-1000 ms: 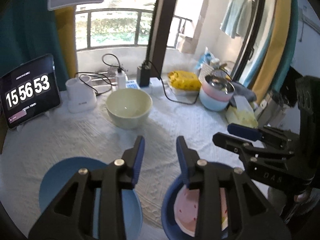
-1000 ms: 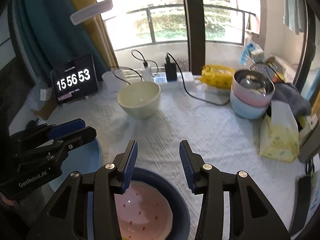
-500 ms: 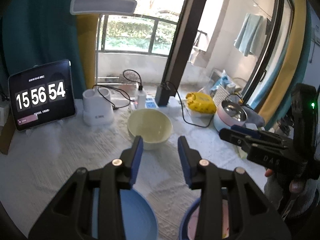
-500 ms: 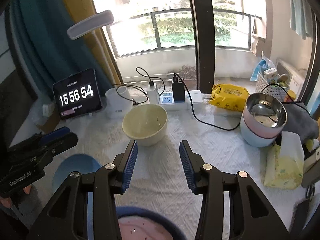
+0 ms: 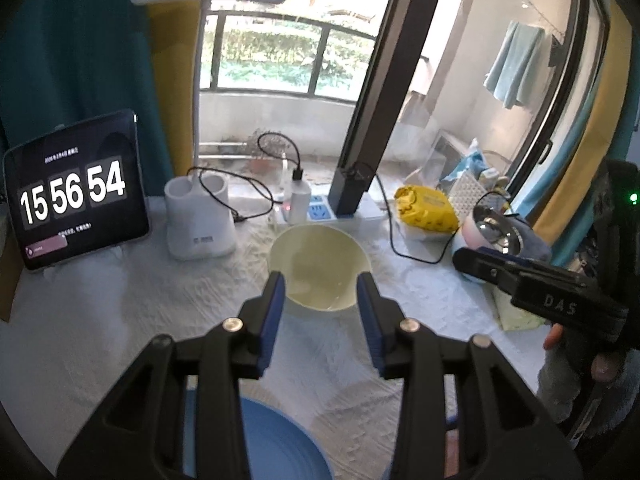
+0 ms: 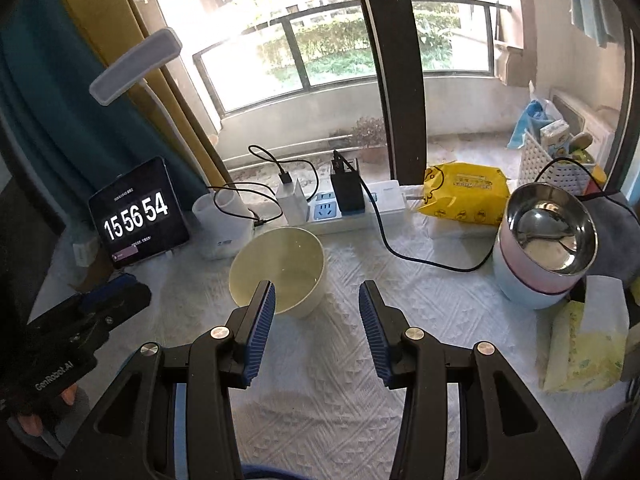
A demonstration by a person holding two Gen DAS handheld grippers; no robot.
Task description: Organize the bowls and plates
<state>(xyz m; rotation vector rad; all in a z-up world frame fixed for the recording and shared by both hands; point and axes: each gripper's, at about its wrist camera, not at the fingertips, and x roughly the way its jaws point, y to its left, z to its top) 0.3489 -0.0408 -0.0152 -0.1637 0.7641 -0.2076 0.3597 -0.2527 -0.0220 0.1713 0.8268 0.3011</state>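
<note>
Left wrist: left claw [image 5: 320, 294] empty, jaws parted, aimed at cream bowl [image 5: 318, 266] mid-table, not yet collected. Blue plate [image 5: 276, 444] near edge.

Right wrist: right claw [image 6: 316, 306] empty, parted. Stacked bowls [image 6: 544, 248] far right. White quilted table [image 6: 420, 292], balcony window behind.

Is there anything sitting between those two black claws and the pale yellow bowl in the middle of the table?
Nothing visible does. Between the left gripper and the pale yellow bowl there is only bare white tablecloth. The right gripper has the same open run to it. Both grippers are open and empty.
</note>
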